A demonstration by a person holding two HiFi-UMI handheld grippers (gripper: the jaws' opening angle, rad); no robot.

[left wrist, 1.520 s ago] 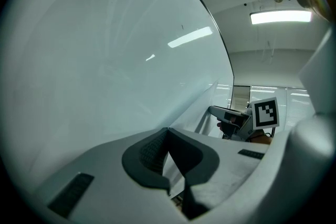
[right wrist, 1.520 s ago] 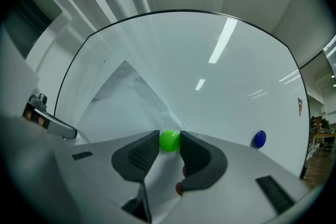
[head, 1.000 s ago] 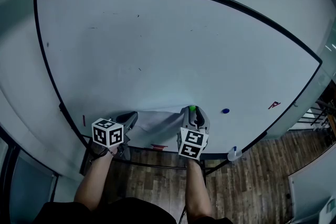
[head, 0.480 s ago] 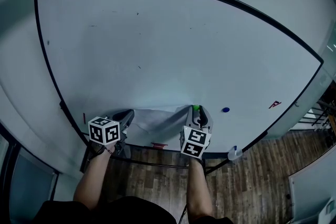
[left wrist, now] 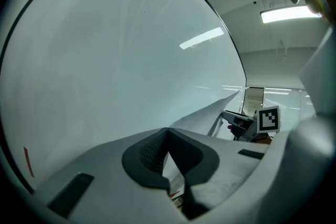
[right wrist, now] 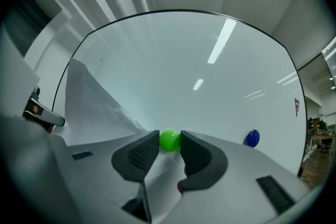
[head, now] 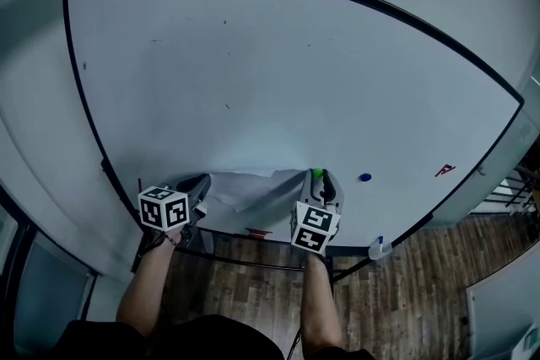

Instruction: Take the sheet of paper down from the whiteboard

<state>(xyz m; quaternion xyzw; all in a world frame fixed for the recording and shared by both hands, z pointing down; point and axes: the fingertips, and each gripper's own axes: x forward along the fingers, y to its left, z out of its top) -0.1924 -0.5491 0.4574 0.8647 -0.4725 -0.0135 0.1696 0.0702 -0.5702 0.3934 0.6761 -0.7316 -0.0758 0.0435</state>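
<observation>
The sheet of paper [head: 253, 190] hangs low on the whiteboard [head: 253, 80], its left part lifted off the surface. My left gripper [head: 201, 185] is shut on the sheet's left edge; in the left gripper view the paper [left wrist: 210, 115] runs out from the closed tips of that gripper [left wrist: 167, 134] toward the right gripper [left wrist: 239, 122]. My right gripper [head: 318, 179] is at the sheet's upper right corner, shut on the green magnet [head: 316, 174]. In the right gripper view both pads touch the green magnet [right wrist: 169, 140], which sits against the board, with the paper [right wrist: 94, 107] to its left.
A blue magnet [head: 364, 178] sticks to the board right of the right gripper, also in the right gripper view [right wrist: 252, 138]. A small red mark [head: 444, 170] is further right. A red marker [head: 257, 232] lies on the tray rail, and a spray bottle [head: 378, 247] stands at its right end.
The left gripper has shifted slightly left and tilted a little, still holding the paper's edge. The right gripper has stayed on the green magnet.
</observation>
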